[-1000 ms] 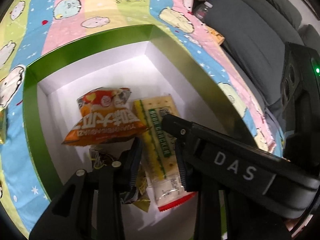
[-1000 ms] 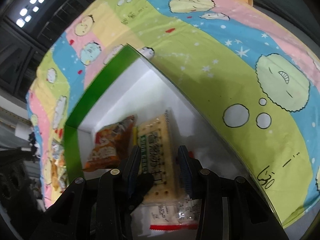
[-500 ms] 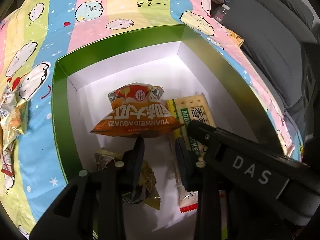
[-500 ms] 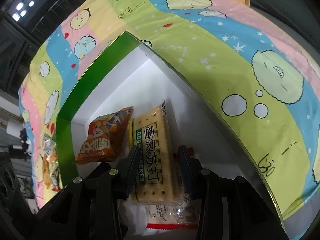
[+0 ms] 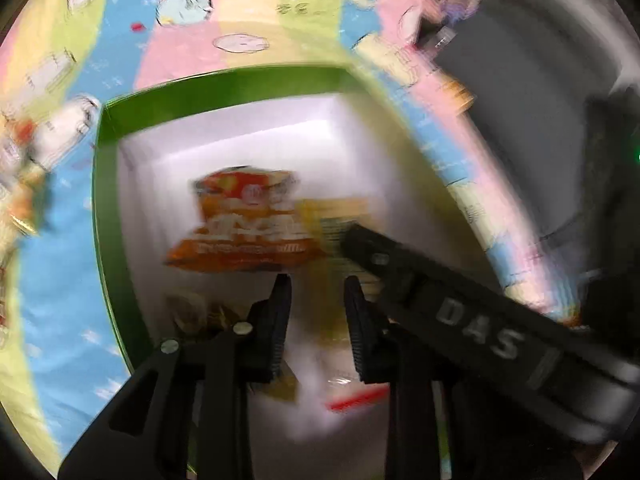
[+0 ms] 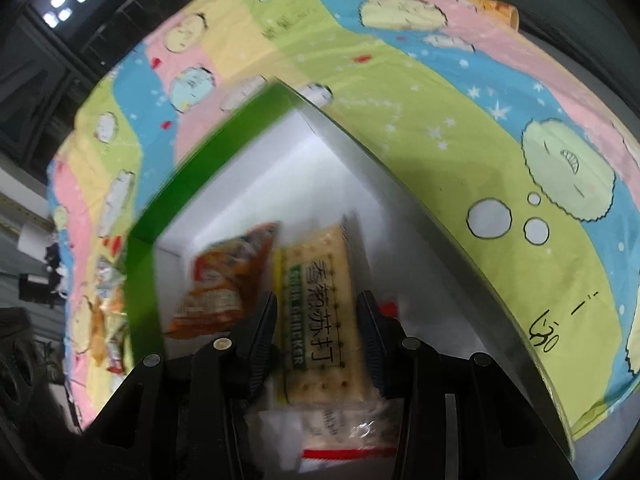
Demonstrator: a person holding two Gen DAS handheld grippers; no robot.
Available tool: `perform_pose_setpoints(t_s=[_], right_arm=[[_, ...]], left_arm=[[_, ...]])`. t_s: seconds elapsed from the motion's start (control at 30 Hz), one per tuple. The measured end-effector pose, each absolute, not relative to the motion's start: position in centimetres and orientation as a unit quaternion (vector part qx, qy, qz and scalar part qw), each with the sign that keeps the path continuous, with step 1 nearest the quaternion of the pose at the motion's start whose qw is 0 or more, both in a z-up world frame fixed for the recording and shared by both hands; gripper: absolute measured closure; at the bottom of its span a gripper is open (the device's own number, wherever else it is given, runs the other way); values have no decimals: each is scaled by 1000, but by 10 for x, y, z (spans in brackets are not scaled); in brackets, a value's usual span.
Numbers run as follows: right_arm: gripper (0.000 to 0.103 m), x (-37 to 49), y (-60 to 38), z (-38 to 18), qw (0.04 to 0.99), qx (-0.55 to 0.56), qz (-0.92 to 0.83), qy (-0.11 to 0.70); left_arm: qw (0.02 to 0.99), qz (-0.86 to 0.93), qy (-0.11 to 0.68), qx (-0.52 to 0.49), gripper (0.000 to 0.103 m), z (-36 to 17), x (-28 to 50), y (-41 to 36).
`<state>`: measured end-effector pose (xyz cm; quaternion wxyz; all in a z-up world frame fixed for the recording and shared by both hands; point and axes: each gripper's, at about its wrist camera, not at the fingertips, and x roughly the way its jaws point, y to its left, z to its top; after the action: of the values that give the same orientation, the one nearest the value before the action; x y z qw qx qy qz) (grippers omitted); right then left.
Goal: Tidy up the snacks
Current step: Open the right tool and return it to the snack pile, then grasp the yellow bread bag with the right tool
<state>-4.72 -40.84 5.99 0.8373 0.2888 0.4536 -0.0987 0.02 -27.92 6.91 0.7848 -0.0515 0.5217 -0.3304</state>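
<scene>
Over on the far left of the left wrist view, loose snack wrappers (image 5: 16, 208) lie blurred on the striped cartoon tablecloth (image 5: 248, 4), outside the green box (image 5: 105, 216); the box's tall green wall stands between them and the white floor inside; next comes the orange chip bag (image 5: 244, 228), lying flat in the box with its wide sealed edge toward the camera; below it a small crumpled dark-and-gold packet (image 5: 200, 312) is half hidden behind the left gripper's own finger; the left gripper (image 5: 316, 286) hovers above the box floor, jaws drawn in as close as they go and nothing between them; to its right the cracker packet (image 5: 336, 212) is largely blocked by the black bar marked DAS that cuts across it, which is the right gripper's body; a grey sofa (image 5: 520, 92) fills the far right.

In the right wrist view, more wrappers (image 6: 100, 320) lie at the left outside the box (image 6: 140, 280); the chip bag (image 6: 224, 284) lies beside the cracker packet (image 6: 320, 312), the two touching; the cracker packet's long axis runs away from the camera, red-edged end nearest; the right gripper (image 6: 316, 308) straddles that packet, its jaws just easing apart, a finger close on each long side, pads not clearly pressing.

Against a second ago, the left view has gone heavily blurred and the box has slid rightward in it; in the right view the cracker packet shows more fully.
</scene>
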Motion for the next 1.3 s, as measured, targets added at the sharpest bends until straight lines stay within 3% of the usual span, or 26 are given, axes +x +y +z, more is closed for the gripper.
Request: perform_pose_setpoints(t_s=[0.1, 0.13, 0.2, 0.27, 0.47, 0.87, 1.3], right_arm=[[43, -58, -401, 83, 862, 286, -89, 409], [37, -61, -398, 90, 868, 286, -86, 396], [35, -68, -389, 103, 882, 282, -77, 371], [28, -73, -377, 116, 893, 276, -61, 350], [26, -69, -339, 136, 910, 265, 4, 319], [26, 5, -212, 114, 874, 179, 109, 438], [26, 113, -105, 96, 835, 118, 162, 512]], left_arm=[[785, -348, 505, -89, 73, 92, -6, -258], [791, -347, 496, -92, 67, 99, -8, -250], [811, -337, 467, -100, 51, 115, -15, -227], [828, -323, 446, -104, 26, 125, -21, -203], [870, -238, 416, -114, 10, 128, -23, -105], [890, -58, 405, -203, 7, 68, 17, 71], [840, -118, 454, -272, 14, 46, 92, 77]])
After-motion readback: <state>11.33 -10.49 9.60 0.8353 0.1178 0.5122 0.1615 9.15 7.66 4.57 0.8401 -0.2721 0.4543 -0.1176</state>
